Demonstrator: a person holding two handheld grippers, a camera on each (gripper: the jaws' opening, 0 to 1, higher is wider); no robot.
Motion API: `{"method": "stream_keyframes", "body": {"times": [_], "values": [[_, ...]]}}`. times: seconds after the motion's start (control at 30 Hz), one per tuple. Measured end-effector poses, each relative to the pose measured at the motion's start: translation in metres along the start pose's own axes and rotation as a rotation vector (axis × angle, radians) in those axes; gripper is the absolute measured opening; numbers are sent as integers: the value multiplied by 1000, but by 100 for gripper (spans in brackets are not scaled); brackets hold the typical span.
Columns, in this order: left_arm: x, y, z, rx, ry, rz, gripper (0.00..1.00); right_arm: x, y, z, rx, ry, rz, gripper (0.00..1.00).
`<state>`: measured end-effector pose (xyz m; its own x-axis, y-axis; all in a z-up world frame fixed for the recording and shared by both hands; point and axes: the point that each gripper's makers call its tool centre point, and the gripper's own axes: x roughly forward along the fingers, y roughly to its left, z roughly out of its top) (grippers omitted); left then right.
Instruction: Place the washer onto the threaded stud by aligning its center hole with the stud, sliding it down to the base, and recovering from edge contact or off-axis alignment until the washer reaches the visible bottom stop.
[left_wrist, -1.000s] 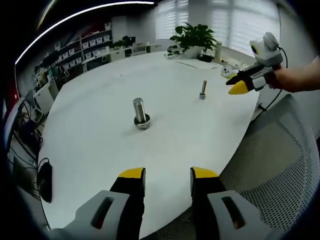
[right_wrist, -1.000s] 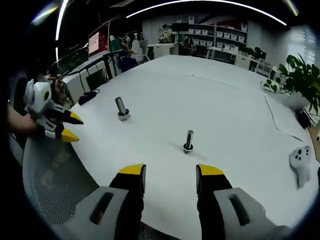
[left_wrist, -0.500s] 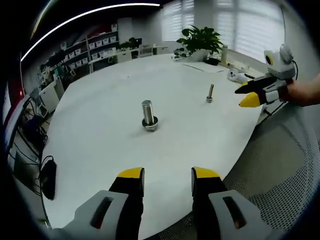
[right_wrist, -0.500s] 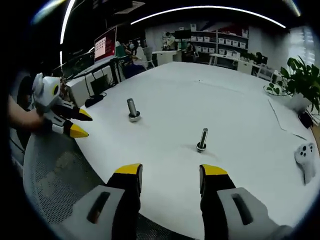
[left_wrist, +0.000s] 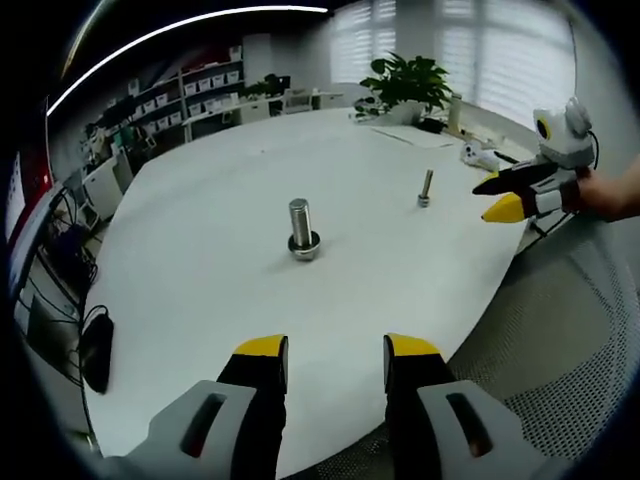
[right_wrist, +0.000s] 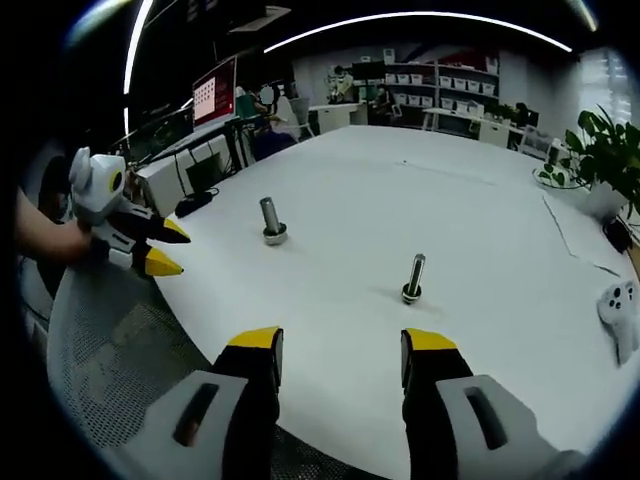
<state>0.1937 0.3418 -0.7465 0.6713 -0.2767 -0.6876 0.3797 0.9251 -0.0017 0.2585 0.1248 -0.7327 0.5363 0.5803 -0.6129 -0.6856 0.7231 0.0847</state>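
A thick upright threaded stud (left_wrist: 302, 228) stands mid-table with a washer (left_wrist: 304, 249) around its base; the same stud (right_wrist: 271, 220) appears left of centre in the right gripper view. A thinner stud (left_wrist: 426, 188) stands farther right, also seen as the thin stud (right_wrist: 413, 279) just ahead of my right gripper (right_wrist: 340, 345), which is open and empty. My left gripper (left_wrist: 324, 352) is open and empty near the table edge. The right gripper (left_wrist: 504, 197) enters the left gripper view from the right; the left gripper (right_wrist: 160, 247) enters the right gripper view from the left. Both hang off the table's edge.
The round white table (left_wrist: 200, 200) has a grey mesh chair (left_wrist: 560, 340) at its near side. A white controller (right_wrist: 622, 312) lies at the table's right. A potted plant (left_wrist: 405, 82) stands at the far edge, shelves behind. A black object (left_wrist: 95, 352) lies on the floor to the left.
Both views have drawn back and shifted slightly; the studs sit a little farther off. Both grippers stay open and empty. Nothing on the table has moved.
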Motion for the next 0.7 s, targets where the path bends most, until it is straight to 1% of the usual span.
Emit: {"method": "stream_keyframes", "body": {"times": [0.13,0.23,0.33,0.47,0.5,0.57,0.63,0.7], "values": [[-1,2,-1,-5,4,7,36,0,-1,-1,9,4,-8,50],[1,5,-3,-19,17,10,37,1,0,-1,-20,11,-9,50],[1,6,-4,-22,19,17,37,1,-2,-1,-15,5,-14,49],[-1,11,-3,-15,8,39,36,0,-4,1,-5,-5,-25,49],[-3,12,1,-41,-11,37,36,0,-3,1,-9,1,-20,49],[-4,16,3,-42,-24,55,36,2,-1,-2,-28,15,-13,49],[-5,17,4,-56,-31,53,36,2,-1,-2,-35,17,-20,49],[-4,17,3,-51,-24,58,36,2,-4,-1,-28,10,-28,49]]}}
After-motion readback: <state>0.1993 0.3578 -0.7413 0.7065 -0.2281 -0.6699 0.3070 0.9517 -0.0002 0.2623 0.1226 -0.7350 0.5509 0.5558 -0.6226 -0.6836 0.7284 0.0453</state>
